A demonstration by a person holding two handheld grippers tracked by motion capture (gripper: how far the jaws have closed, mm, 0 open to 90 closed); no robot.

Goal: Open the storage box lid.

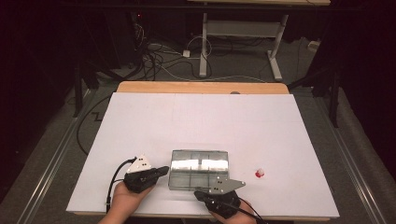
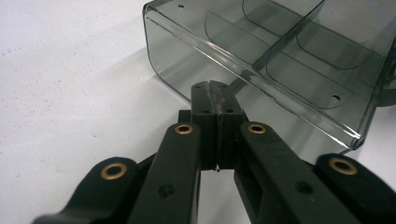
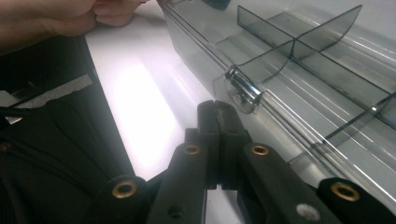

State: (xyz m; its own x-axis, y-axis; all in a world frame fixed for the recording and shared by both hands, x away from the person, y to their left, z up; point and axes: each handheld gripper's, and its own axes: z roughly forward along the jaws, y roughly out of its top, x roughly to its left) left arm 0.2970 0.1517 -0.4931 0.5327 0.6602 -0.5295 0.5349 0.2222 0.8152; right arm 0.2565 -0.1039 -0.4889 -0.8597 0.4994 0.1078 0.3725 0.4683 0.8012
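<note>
A clear smoky plastic compartment box point(image 1: 199, 169) lies near the front of the white table, its inside split by dividers point(image 3: 294, 46). My left gripper point(image 1: 161, 171) is shut with nothing in it, its tips right at the box's left wall point(image 2: 187, 65). My right gripper point(image 1: 212, 191) is also shut and empty, at the box's front edge. Its tips point(image 3: 215, 109) sit just below the small clear latch point(image 3: 243, 91) on the box's front rim. A small red and white object point(image 1: 259, 173) rests on the table to the right of the box.
White paper point(image 1: 201, 121) covers the table, with a wooden edge point(image 1: 201, 87) at the far side. A hand point(image 3: 93, 14) shows beyond the right gripper. Cables and a desk frame point(image 1: 243, 37) stand on the floor behind.
</note>
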